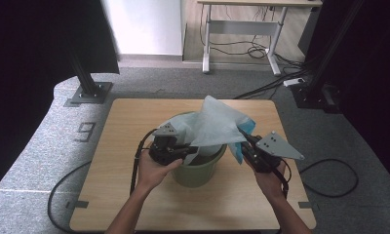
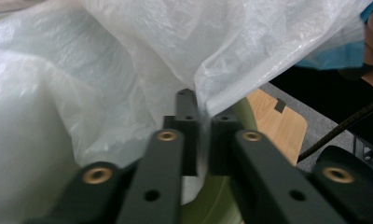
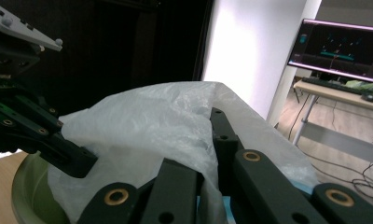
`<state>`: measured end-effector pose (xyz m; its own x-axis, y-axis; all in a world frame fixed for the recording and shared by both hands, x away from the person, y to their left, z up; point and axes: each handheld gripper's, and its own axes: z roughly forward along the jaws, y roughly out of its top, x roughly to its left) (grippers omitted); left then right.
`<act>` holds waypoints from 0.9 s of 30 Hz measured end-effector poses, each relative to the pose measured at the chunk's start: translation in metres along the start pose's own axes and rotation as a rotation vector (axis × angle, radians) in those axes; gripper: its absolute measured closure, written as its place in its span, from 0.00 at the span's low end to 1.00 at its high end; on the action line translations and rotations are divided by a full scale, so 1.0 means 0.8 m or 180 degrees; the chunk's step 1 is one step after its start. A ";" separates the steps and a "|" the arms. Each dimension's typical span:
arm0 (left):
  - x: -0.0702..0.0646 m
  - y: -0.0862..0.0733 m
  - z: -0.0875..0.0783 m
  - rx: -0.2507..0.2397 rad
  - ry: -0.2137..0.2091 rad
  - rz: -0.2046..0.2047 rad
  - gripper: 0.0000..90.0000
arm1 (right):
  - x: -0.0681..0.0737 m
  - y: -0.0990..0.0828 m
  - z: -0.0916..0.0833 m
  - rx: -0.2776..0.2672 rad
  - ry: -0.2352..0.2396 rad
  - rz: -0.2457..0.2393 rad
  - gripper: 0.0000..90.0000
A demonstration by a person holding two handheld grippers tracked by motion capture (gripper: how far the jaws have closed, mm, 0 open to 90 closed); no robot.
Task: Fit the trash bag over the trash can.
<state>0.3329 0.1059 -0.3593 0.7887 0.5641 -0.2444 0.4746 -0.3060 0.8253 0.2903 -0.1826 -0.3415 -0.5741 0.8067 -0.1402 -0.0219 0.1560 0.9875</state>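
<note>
An olive green bucket (image 1: 200, 170) stands in the middle of the wooden table (image 1: 129, 122). A white, see-through plastic bag (image 1: 215, 124) rises out of it in a peak, with a blue piece (image 1: 249, 126) behind its right side. My left gripper (image 1: 193, 150) is at the bucket's left rim. In the left gripper view its jaws (image 2: 202, 126) stand nearly together, pinching the bag's edge (image 2: 208, 100) above the bucket rim (image 2: 212, 200). My right gripper (image 1: 242, 132) holds the bag from the right. Its jaws (image 3: 208, 140) are shut on the film (image 3: 166, 121), which drapes over one jaw.
The table sits on grey carpet, with black frame posts (image 1: 88, 83) at the back left and back right. Cables (image 1: 329, 175) lie on the floor to the right. A white desk (image 1: 242, 19) stands farther back, and a lit monitor (image 3: 343, 44) stands on a desk.
</note>
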 end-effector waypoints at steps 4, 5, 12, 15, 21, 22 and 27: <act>0.004 -0.004 -0.016 -0.0168 0.0015 -0.0051 0.58 | 0.002 -0.007 0.002 0.0052 0.0024 -0.0011 0.98; 0.004 -0.004 -0.020 -0.0207 0.0001 -0.0057 0.54 | 0.002 -0.008 0.002 0.0064 0.0022 -0.0018 0.98; -0.005 0.000 -0.037 -0.0332 0.0088 0.0005 0.38 | -0.004 -0.020 0.010 0.0180 -0.0035 -0.0027 0.98; -0.004 0.009 -0.037 -0.0383 0.0130 -0.0033 0.36 | -0.003 -0.024 0.013 0.0208 -0.0032 -0.0032 0.98; 0.001 0.026 -0.029 -0.0486 0.0178 -0.0146 0.33 | 0.008 -0.028 0.018 0.0232 0.0043 -0.0130 0.98; 0.001 0.027 -0.027 -0.0499 0.0177 -0.0165 0.33 | 0.011 -0.028 0.019 0.0234 0.0067 -0.0144 0.98; 0.007 0.034 -0.013 -0.0476 0.0221 -0.0285 0.28 | 0.018 -0.031 0.022 0.0239 0.0133 -0.0185 0.98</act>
<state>0.3465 0.1090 -0.3327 0.7147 0.6370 -0.2888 0.4742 -0.1376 0.8696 0.2967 -0.1649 -0.3694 -0.6072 0.7709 -0.1925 0.0042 0.2454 0.9694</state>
